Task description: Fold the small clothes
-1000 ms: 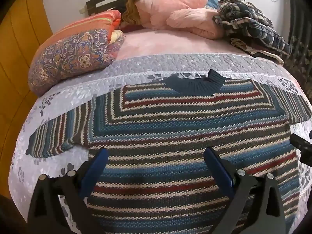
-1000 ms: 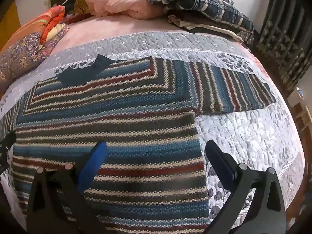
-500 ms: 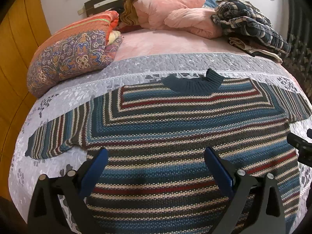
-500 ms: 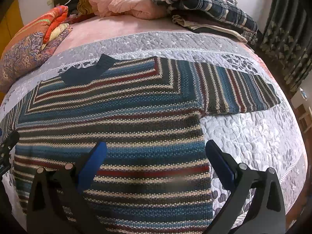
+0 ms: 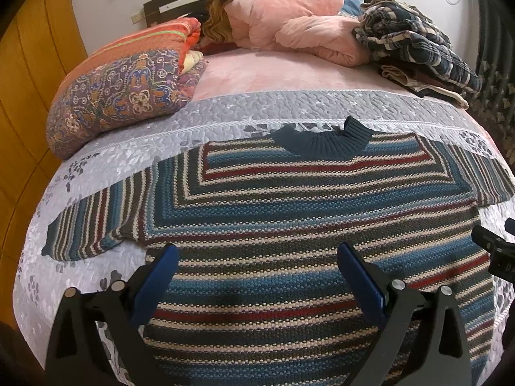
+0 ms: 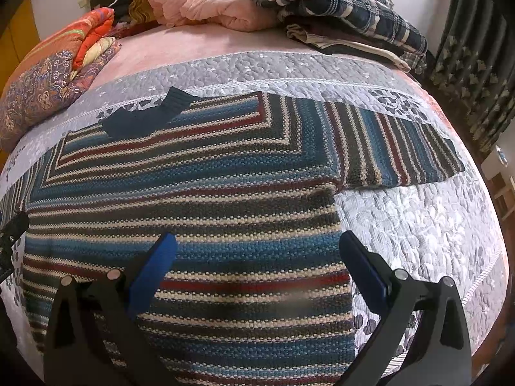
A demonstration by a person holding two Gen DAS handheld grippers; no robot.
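While the striped sweater (image 5: 309,225) lies flat and unfolded on the grey quilt (image 5: 289,109), sleeves spread, folding looks not yet begun. Left gripper (image 5: 257,276) and right gripper (image 6: 257,263) hover above its lower body, jaws apart, empty.

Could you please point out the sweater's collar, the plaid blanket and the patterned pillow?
Sweater's collar (image 5: 325,143), left wrist view, ribbed middle.
Plaid blanket (image 6: 341,3), right wrist view, top fold.
Patterned pillow (image 5: 128,93), left wrist view, front face.

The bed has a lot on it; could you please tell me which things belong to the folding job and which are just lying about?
Job:
- striped knitted sweater with dark blue collar, spread flat
- left gripper, open
- right gripper, open

Lying about:
- patterned folded quilt
- pink bedding heap
- plaid clothes pile
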